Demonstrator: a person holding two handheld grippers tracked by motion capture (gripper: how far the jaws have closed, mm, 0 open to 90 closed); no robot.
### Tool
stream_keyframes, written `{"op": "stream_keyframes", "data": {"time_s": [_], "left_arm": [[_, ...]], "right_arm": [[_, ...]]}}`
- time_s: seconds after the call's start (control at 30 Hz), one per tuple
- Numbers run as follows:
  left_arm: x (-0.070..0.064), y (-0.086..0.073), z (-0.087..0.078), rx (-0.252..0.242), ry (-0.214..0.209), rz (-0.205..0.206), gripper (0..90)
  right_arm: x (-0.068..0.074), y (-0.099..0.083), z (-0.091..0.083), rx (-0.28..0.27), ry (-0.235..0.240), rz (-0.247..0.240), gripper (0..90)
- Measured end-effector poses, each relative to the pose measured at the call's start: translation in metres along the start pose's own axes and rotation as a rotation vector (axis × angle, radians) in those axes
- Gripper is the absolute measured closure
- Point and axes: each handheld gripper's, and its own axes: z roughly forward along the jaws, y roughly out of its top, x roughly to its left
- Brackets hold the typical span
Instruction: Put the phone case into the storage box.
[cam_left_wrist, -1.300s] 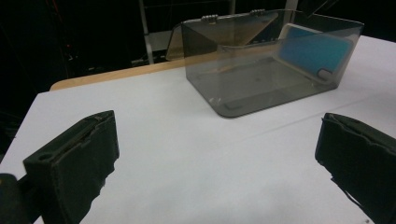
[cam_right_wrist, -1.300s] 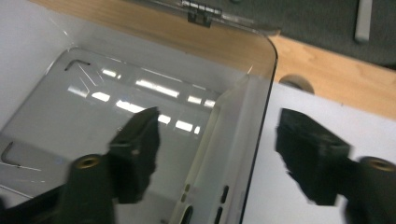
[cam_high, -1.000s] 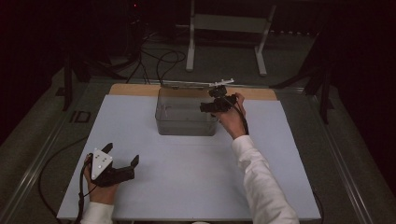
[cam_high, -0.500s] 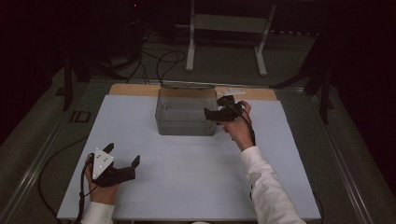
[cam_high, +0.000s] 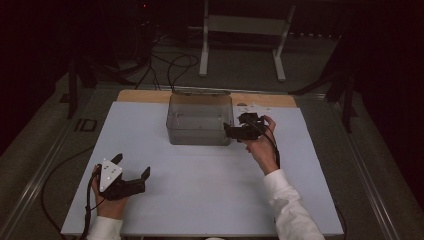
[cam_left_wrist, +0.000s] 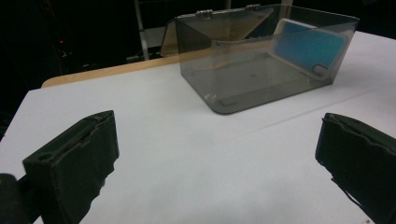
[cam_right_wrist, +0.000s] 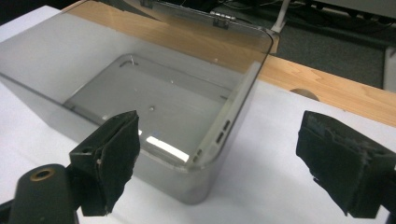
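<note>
A clear smoky plastic box stands at the back middle of the white table top, its hinged lid folded open behind it. Inside, a phone with a blue back leans on edge against the right wall; its silver side faces the right gripper view. My right gripper is open beside the box's near right corner, and that corner sits between the jaws untouched. My left gripper rests open near the front left, far from the box, with nothing in it.
A wooden strip runs along the table's back edge. Small white scraps lie behind the right hand. Beyond the table are floor cables and a metal stand. Bare white surface spans the front and both sides.
The right gripper has come down from above the box's far right rim and drawn back to its near right corner. The left gripper has stayed in place.
</note>
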Motion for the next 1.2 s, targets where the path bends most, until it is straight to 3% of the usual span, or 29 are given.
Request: {"op": "stream_keyframes", "data": {"time_s": [0.27, 0.7, 0.83, 0.93, 1.2], "left_arm": [[-0.001, 0.0, 0.001, 0.005, -0.006, 0.002, 0.4], [-0.001, 0.001, 0.001, 0.002, -0.007, 0.002, 0.4], [-0.001, 0.001, 0.001, 0.003, -0.01, 0.001, 0.4], [-0.001, 0.002, -0.001, 0.003, -0.017, 0.014, 0.4], [-0.001, 0.004, -0.002, -0.003, -0.031, 0.018, 0.3]], "right_arm": [[-0.011, -0.019, -0.019, -0.051, 0.005, 0.019, 12.3], [-0.029, -0.074, -0.07, -0.122, -0.034, -0.023, 13.1], [-0.035, -0.086, -0.08, -0.157, -0.027, -0.005, 13.2], [-0.037, -0.093, -0.085, -0.149, -0.026, -0.003, 13.3], [-0.04, -0.109, -0.099, -0.183, -0.021, -0.031, 14.0]]}}
